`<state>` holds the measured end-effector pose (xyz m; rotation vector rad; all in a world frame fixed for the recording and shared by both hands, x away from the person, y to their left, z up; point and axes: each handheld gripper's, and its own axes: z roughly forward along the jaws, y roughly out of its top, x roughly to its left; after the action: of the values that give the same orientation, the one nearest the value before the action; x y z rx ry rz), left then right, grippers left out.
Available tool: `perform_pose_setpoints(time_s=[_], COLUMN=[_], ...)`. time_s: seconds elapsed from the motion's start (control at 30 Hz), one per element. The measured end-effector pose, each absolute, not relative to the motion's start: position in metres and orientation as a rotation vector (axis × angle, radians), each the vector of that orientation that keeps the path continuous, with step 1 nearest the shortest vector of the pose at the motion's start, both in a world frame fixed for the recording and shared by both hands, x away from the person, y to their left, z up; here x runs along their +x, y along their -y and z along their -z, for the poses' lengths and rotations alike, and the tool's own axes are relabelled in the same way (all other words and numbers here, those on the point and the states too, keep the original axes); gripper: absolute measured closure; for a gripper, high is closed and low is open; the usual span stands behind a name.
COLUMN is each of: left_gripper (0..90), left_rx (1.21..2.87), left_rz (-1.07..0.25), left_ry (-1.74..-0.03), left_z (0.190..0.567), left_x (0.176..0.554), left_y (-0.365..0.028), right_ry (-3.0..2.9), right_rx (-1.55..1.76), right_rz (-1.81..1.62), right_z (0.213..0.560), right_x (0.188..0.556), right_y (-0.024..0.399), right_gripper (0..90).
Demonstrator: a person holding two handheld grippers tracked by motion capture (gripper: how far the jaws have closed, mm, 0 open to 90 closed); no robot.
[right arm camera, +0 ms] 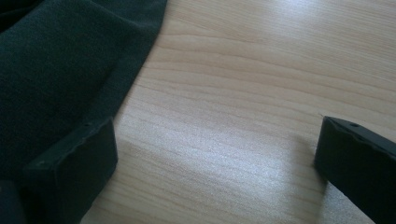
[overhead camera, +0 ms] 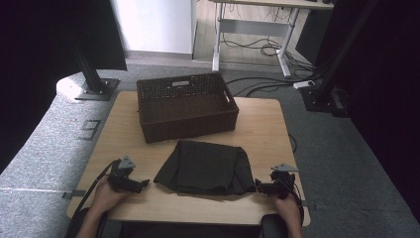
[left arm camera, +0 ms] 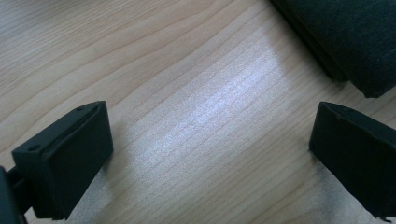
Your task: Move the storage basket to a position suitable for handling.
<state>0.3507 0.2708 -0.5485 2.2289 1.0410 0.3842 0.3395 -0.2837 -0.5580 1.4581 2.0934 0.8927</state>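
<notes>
A folded dark cloth (overhead camera: 205,167) lies on the wooden table (overhead camera: 129,124) in front of a dark wicker basket (overhead camera: 185,105). My left gripper (overhead camera: 141,184) rests near the table's front left, just left of the cloth's corner, jaws wide apart. In the left gripper view my left gripper (left arm camera: 210,154) has bare wood between its jaws, with the cloth (left arm camera: 345,42) at the upper right. My right gripper (overhead camera: 258,186) sits at the cloth's right front corner, open. In the right gripper view my right gripper (right arm camera: 215,163) has one jaw beside the cloth (right arm camera: 65,79).
The basket is empty and stands at the table's far middle. Off the table lie grey carpet, black frame posts (overhead camera: 89,69) on both sides, and a desk with cables (overhead camera: 267,47) at the back.
</notes>
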Motion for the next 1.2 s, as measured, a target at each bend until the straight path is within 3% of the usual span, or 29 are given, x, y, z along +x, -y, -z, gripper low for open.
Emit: perform_pose_setpoints(time_s=[0.13,1.2], left_gripper=[0.0,1.9], left_rx=[2.207,2.189], left_rz=[-0.41,-0.355], left_ry=[-1.101,-1.058], left_z=[0.548,0.534], left_x=[0.352,0.358], left_y=[-0.273,-0.267], right_ry=[-2.093,-2.173], right_rx=[1.459,1.429], right_rz=[-0.893,-0.901], right_z=[0.558,0.543], right_x=[0.34,0.344], right_y=[0.284,0.278], right_gripper=[0.0,0.8])
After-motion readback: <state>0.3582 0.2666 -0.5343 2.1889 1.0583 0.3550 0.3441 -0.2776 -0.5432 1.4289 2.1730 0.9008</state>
